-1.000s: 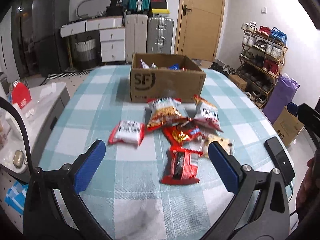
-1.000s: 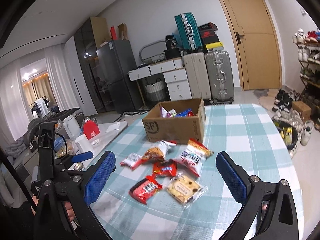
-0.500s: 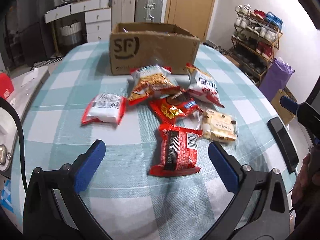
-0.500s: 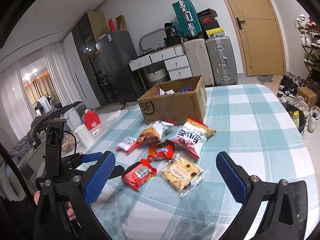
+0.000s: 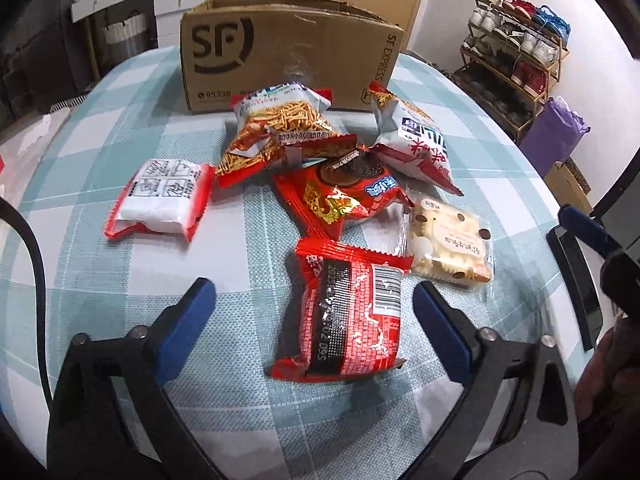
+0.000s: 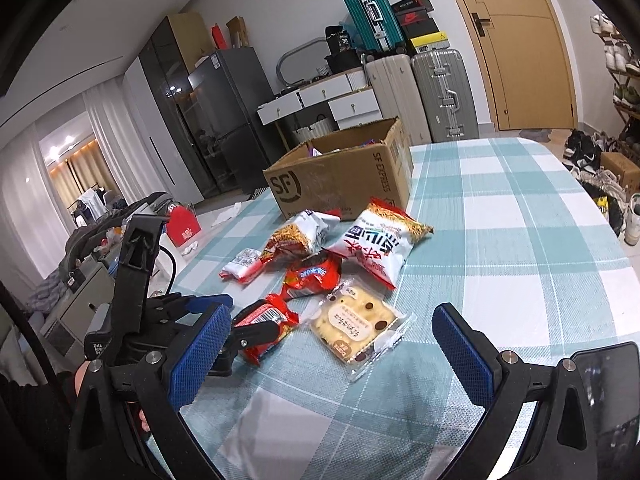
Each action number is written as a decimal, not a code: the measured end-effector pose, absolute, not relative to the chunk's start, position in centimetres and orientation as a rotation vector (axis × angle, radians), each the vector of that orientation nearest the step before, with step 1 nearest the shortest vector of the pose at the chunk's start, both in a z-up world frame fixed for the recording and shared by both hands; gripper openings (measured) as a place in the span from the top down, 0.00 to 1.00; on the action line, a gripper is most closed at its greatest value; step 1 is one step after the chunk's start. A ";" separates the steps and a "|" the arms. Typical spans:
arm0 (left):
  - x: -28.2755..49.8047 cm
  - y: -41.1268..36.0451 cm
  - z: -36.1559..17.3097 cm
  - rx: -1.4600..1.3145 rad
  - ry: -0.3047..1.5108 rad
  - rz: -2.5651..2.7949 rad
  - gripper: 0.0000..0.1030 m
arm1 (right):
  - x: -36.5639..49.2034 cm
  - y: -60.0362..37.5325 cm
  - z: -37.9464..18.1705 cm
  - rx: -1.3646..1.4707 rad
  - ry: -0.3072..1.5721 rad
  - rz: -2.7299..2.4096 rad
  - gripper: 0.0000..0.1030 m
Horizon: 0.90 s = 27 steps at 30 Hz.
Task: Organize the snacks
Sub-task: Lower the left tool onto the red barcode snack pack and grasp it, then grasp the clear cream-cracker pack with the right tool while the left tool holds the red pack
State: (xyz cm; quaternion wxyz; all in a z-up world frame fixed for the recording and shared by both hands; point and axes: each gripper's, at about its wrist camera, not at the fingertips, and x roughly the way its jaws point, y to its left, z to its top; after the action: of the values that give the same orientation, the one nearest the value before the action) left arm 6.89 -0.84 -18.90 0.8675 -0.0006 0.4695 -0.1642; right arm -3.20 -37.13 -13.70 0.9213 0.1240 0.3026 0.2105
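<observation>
— How far along are you?

— Early. 6 packets lie on the table point(image 5: 120, 360) in front of the cardboard box point(image 5: 288, 52), which already holds a few.

— And the nearest one?

— The red packet point(image 5: 344, 312) lies between the pads of my left gripper point(image 5: 316, 320) — jaws wide, just been closing, not touching it. My right gripper point(image 6: 332, 344) hangs open, empty, above the biscuit packet point(image 6: 356, 324).
</observation>
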 end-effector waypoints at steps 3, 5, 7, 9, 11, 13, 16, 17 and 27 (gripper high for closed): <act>7.2 -1.1 -19.0 0.015 0.975 -0.351 0.32 | -2.9 -37.3 -14.0 0.266 0.629 0.434 0.00; 7.1 -1.3 -18.9 0.027 0.972 -0.374 0.50 | -2.8 -37.4 -14.2 0.270 0.635 0.433 0.01; 7.3 -1.6 -18.9 0.029 0.977 -0.401 0.60 | -2.8 -37.4 -14.3 0.271 0.636 0.433 0.00; 7.3 -1.7 -18.8 0.032 0.974 -0.407 0.60 | -2.7 -37.4 -14.3 0.270 0.641 0.434 0.01; 7.1 -1.8 -18.9 0.035 0.970 -0.410 0.60 | -2.8 -37.4 -14.3 0.270 0.641 0.433 0.01; 7.3 -2.1 -18.8 0.043 0.972 -0.411 0.60 | -2.7 -37.4 -14.4 0.270 0.642 0.432 0.01; 6.6 -1.9 -18.6 0.042 0.971 -0.418 0.60 | -2.7 -37.4 -14.5 0.272 0.643 0.429 0.01; 6.1 -1.6 -18.6 0.042 0.970 -0.420 0.60 | -2.6 -37.4 -14.5 0.274 0.646 0.429 0.00; 5.5 -0.7 -18.4 0.019 0.964 -0.420 0.60 | -3.1 -37.4 -14.6 0.260 0.668 0.409 0.00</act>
State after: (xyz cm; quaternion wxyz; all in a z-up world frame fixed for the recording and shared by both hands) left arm 5.52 -0.67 -18.35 0.8649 0.0091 0.4601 -0.2006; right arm -3.05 -37.39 -14.62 0.9160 0.1265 0.3247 0.1987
